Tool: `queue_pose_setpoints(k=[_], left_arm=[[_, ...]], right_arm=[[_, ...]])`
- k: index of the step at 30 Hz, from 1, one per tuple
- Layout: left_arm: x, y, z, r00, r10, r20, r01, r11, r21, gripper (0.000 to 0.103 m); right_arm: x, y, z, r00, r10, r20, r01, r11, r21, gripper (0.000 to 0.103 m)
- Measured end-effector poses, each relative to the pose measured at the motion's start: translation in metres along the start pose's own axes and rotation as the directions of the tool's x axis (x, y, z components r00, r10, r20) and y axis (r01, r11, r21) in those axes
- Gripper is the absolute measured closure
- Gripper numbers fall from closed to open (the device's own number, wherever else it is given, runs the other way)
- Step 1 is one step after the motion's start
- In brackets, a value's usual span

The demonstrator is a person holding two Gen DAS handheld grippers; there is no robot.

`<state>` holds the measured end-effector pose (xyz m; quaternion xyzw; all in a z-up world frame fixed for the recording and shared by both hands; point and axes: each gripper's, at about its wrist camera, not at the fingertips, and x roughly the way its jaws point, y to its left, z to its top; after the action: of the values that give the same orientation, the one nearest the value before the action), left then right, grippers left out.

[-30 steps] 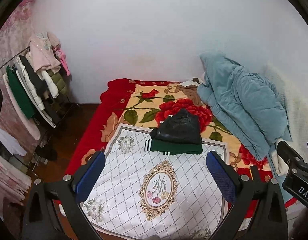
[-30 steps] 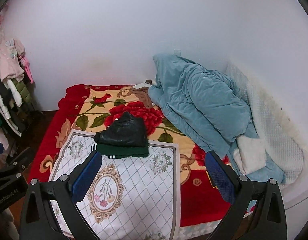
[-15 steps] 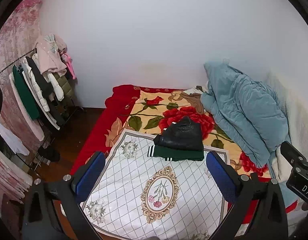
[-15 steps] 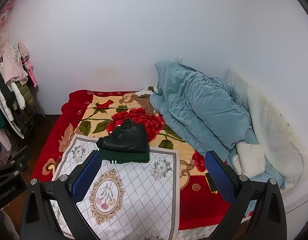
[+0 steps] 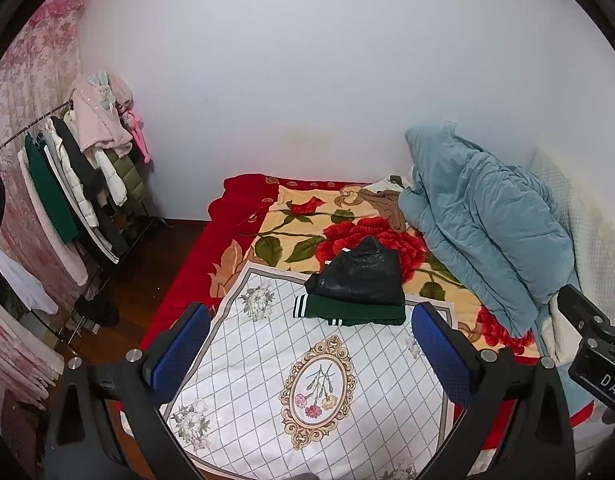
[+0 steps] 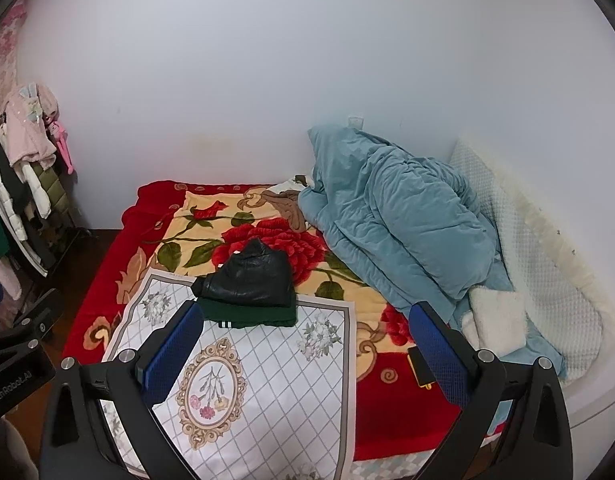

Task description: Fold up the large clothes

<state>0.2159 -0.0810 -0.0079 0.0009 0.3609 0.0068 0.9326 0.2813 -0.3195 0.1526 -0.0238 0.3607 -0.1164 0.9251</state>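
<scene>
A folded black leather jacket [image 5: 361,274] [image 6: 249,280] lies stacked on a folded dark green garment with white stripes [image 5: 347,312] [image 6: 247,316] at the far edge of a white patterned cloth [image 5: 307,380] [image 6: 235,380] on the bed. My left gripper [image 5: 309,344] is open, held back above the near part of the cloth, with nothing between its blue pads. My right gripper [image 6: 305,344] is likewise open and holds nothing, well short of the stack. The right gripper's body [image 5: 591,340] shows at the right edge of the left wrist view.
A crumpled teal duvet [image 5: 483,232] [image 6: 395,220] fills the bed's right side over a red floral blanket [image 5: 307,224]. A clothes rack [image 5: 67,184] stands on the floor to the left. A small black and yellow object [image 6: 419,366] lies near the bed's right front.
Both grippers have drawn back and tilted up from the bed, so the stack looks smaller and lower and more wall shows. Both stayed open.
</scene>
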Motion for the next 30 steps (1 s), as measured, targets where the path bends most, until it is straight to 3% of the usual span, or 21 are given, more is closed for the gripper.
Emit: queue_pose_setpoints(k=[30], left_arm=[[-0.016, -0.002, 0.008, 1.0, -0.001, 0.017, 0.002, 1.0, -0.003, 0.0]], right_arm=[[-0.017, -0.001, -0.003, 1.0, 0.003, 0.025, -0.003, 1.0, -0.017, 0.0]])
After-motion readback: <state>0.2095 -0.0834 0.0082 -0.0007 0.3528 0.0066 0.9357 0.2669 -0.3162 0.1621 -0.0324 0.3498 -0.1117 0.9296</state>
